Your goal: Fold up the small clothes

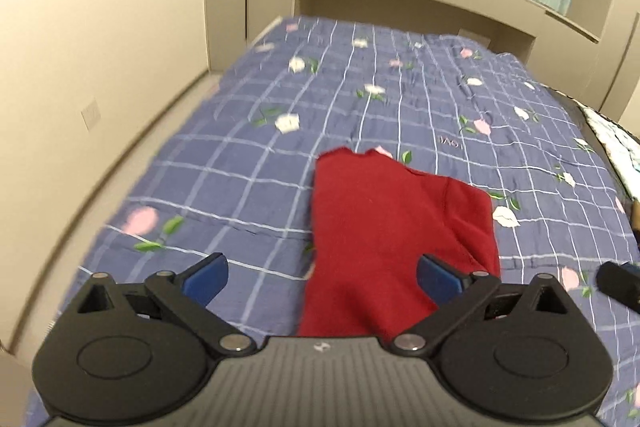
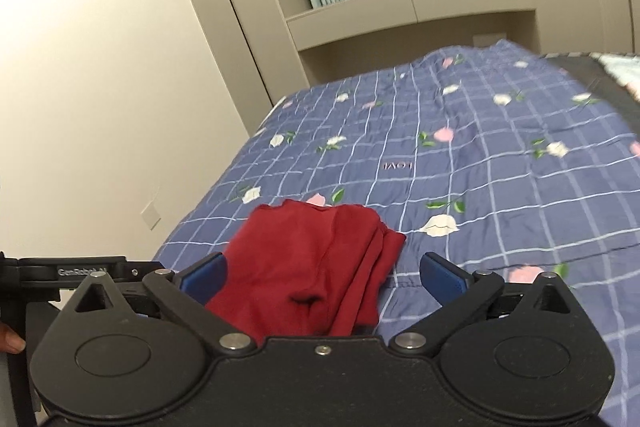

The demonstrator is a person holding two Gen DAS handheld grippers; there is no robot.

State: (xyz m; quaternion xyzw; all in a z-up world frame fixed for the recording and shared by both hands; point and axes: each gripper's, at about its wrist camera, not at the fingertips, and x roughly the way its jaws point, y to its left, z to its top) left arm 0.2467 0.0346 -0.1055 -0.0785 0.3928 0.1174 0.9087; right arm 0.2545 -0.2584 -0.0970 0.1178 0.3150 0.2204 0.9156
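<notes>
Both claws, left claw (image 1: 322, 273) and right claw (image 2: 322, 273), gape wide with nothing gripped (blue pads apart); the folded dark-red knit garment (image 1: 384, 235) lies on the blue checked floral bedspread (image 1: 240, 155).

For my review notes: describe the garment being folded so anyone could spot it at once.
A bed with a blue checked, flower-printed quilt fills the room. On its near part lies the red garment, folded into layers. It is the only plain, solid-coloured cloth there.

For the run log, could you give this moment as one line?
left gripper open | right gripper open | red garment folded on bedspread
</notes>
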